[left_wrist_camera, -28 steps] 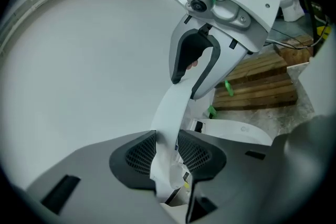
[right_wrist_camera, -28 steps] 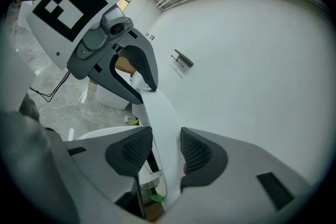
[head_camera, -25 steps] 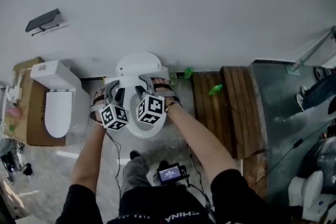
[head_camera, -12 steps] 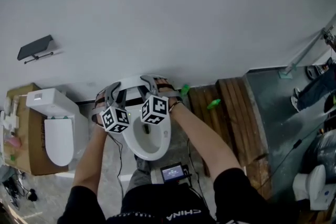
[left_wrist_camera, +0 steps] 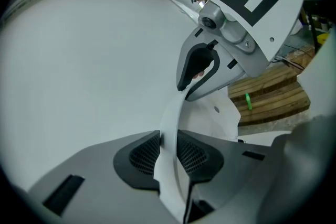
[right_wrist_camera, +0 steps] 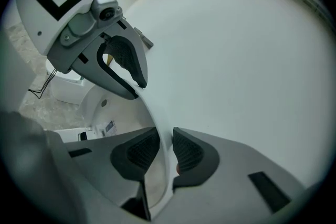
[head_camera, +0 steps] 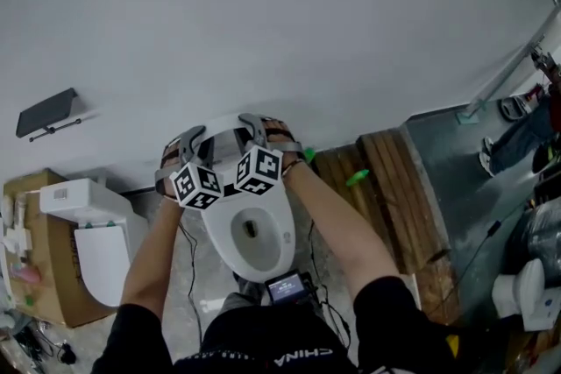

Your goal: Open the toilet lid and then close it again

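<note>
Two narrow pinches: the left gripper [left_wrist_camera: 169, 150] and right gripper [right_wrist_camera: 165, 148], their jaws just closing, hold the rim of the thin white plastic toilet lid [head_camera: 224, 136], which is raised above the white ceramic bowl [head_camera: 273, 234]. If the pads slip, it would likely slam down.

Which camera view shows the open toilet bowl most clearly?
The head view: it looks down into the whole bowl. Each gripper view shows mainly the raised lid clamped in its own jaws and the wall behind; the bowl's inside is not clear there.
</note>
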### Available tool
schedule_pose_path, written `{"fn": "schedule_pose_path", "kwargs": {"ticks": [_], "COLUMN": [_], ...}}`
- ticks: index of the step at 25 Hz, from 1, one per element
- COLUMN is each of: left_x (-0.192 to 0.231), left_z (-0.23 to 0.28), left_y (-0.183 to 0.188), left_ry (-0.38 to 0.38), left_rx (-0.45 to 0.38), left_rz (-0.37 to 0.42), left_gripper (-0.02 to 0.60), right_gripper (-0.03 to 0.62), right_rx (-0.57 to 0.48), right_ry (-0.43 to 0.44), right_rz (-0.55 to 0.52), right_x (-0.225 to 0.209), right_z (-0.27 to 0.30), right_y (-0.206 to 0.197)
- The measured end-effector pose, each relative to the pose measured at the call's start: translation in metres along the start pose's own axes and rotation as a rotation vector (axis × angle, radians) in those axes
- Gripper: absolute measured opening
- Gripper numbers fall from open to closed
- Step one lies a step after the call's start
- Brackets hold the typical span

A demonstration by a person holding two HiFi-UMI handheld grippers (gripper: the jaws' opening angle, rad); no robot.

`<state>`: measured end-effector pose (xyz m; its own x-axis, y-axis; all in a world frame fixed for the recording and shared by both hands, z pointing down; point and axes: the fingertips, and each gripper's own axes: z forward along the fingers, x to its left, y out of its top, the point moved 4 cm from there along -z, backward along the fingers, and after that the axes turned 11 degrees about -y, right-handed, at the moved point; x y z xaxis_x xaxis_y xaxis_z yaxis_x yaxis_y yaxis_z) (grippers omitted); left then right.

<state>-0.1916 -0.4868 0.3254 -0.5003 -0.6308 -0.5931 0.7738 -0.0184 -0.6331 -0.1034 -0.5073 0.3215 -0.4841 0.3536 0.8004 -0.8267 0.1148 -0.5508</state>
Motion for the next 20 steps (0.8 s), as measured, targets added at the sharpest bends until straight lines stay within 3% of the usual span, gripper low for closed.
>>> {"fn": "schedule_pose_path", "kwargs": {"ticks": [20], "left_x": [0.083], "left_z": [0.080], "left_y": [-0.018], "left_ry": [-0.009], "left_rx": [0.134], "left_rz": [-0.092], "left_gripper": [0.066], "right_gripper": [0.067], "right_rx": [-0.021], "right_ry": [0.091], "right_rz": [0.002], "right_x": [-0.027], "right_z": [0.116], "right_y": [0.006]}}
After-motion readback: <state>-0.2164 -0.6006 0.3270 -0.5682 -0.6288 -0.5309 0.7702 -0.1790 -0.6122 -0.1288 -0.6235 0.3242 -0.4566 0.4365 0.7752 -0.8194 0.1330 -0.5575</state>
